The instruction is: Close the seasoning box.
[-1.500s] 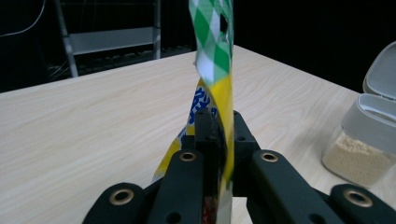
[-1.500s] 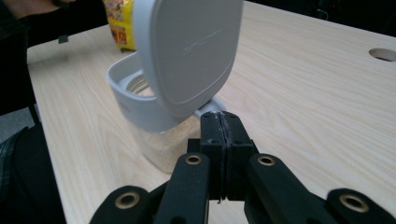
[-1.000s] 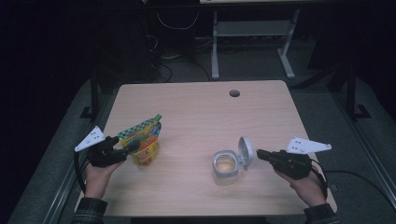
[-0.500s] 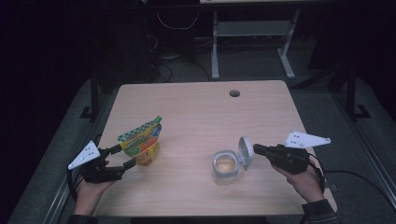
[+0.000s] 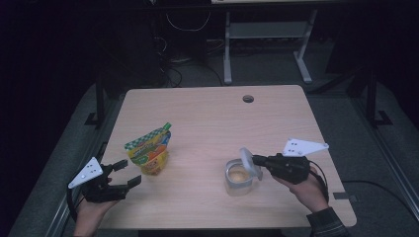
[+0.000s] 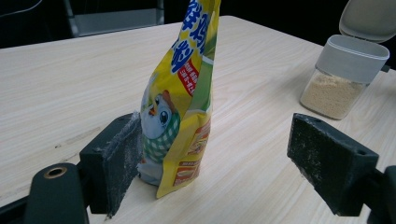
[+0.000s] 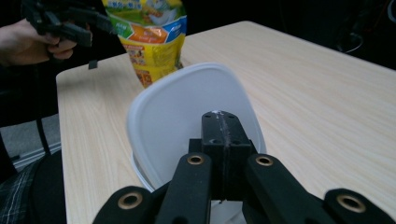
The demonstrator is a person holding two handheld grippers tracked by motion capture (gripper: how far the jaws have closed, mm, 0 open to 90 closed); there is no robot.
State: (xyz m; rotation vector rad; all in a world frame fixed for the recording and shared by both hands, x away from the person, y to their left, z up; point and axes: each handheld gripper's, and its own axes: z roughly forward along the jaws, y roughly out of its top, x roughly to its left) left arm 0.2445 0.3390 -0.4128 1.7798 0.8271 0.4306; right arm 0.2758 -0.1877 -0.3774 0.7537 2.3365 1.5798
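Left claw [image 5: 124, 176] sits at the near left corner of the worktop [image 5: 207, 113], carried level by a hand [image 5: 91, 210] entering from the near edge, jaws pointing right toward the yellow pouch [image 5: 149, 152]. Its jaws have just been opening and now stand wide apart. In the left gripper view the pouch [image 6: 180, 98] stands upright between them, close against one pad, though contact cannot be confirmed from this angle; the other pad is well clear.

Right claw [image 5: 256, 159] is held level at the near right, the hand [image 5: 309, 190] behind it, jaws pointing left. The jaws are closed together, tips against the raised white lid [image 7: 187, 116] of the clear jar [image 5: 239, 177]. The jar [image 6: 343, 77] holds a tan powder and stands well right of the pouch.
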